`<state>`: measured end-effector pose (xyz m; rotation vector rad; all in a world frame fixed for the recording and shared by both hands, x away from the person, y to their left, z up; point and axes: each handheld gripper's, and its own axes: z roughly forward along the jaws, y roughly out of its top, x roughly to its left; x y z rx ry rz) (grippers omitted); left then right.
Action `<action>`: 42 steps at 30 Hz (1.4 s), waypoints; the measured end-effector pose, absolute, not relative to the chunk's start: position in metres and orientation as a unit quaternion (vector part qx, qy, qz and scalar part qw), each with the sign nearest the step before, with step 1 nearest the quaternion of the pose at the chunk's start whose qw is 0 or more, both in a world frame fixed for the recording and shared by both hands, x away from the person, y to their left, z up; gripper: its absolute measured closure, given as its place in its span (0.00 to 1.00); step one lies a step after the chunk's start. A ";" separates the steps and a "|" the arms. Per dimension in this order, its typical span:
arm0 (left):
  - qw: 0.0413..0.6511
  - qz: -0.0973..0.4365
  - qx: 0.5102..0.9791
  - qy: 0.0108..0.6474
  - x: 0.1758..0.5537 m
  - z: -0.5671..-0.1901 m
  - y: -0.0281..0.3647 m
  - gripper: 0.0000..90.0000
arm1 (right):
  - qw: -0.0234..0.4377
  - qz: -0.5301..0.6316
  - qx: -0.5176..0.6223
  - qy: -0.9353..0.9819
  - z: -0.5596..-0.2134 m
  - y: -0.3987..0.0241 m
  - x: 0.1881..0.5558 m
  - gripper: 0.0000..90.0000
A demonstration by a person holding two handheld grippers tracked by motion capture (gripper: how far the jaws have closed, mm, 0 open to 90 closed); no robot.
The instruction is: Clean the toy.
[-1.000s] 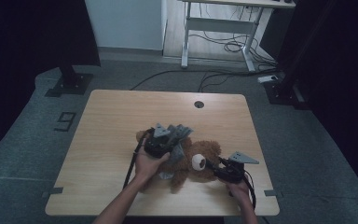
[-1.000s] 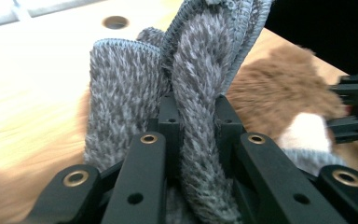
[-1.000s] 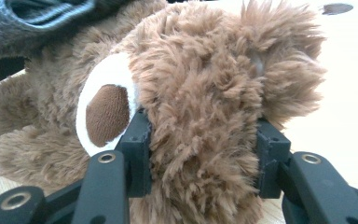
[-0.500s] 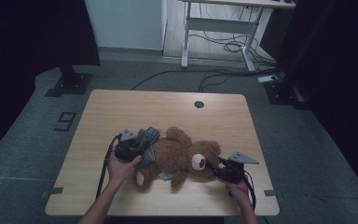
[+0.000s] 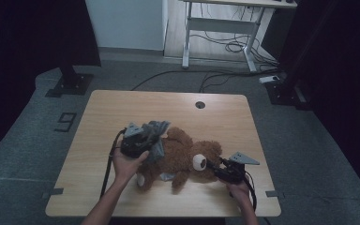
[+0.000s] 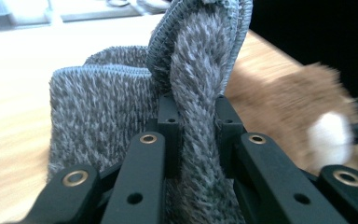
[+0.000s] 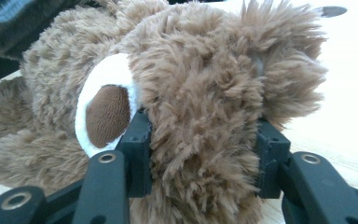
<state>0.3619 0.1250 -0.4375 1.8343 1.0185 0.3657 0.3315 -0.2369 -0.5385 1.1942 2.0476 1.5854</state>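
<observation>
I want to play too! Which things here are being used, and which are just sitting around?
Being used:
teddy bear, held by the right gripper
grey knitted garment, pinched by the left gripper

Just around:
desk frame
floor cables

Lying on its back near the table's front edge: brown plush bear (image 5: 183, 157), grey knitted garment (image 5: 155, 138) bunching at its body.

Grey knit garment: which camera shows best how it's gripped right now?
The left gripper view: the left gripper has its jaws pinched shut on a fold of the grey knit garment. The high view shows it small, bunched at the teddy bear. The right gripper view catches just a dark corner.
</observation>
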 end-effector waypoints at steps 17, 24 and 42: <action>0.465 0.124 0.779 0.403 0.364 -0.478 0.085 0.88 | 0.145 0.554 0.402 0.714 -0.526 -0.238 0.326 0.27; 0.483 0.122 0.769 0.400 0.352 -0.485 0.089 0.88 | 0.145 0.561 0.419 0.699 -0.505 -0.239 0.332 0.15; 0.503 0.114 0.767 0.382 0.326 -0.489 0.097 0.88 | 0.040 0.500 0.429 0.751 -0.517 -0.211 0.359 0.14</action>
